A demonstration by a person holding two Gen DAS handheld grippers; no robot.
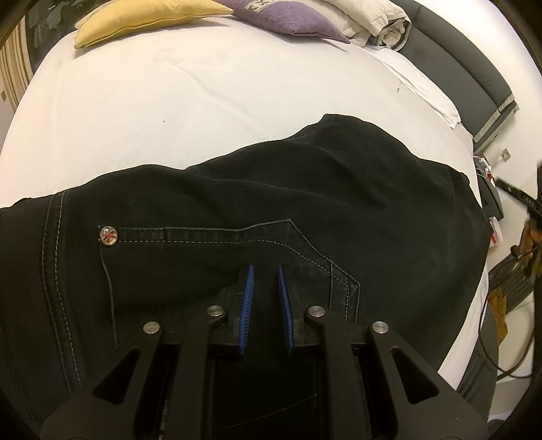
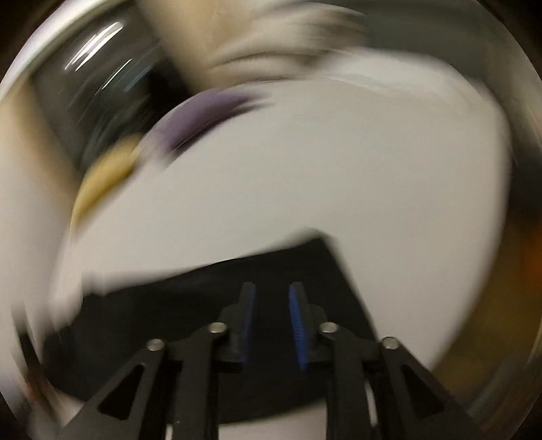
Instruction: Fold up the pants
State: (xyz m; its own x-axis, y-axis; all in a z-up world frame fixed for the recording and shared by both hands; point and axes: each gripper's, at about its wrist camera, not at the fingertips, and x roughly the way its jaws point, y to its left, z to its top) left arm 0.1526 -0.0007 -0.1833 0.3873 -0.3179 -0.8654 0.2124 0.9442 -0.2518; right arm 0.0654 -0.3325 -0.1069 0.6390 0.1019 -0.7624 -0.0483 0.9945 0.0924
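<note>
**Folding the black pants on the bed**

I am holding my left gripper low over the pants, by the pocket seam. Its blue pads are nearly pressed together, and I cannot tell if cloth is pinched between them. My right gripper is standing a little spread, with nothing squeezed, above a pants corner at 6 o'clock. That view is blurry. The pants are lying on the white bed. Pillows are sitting at 12 o'clock. I am seeing no boxes or baskets.
</note>
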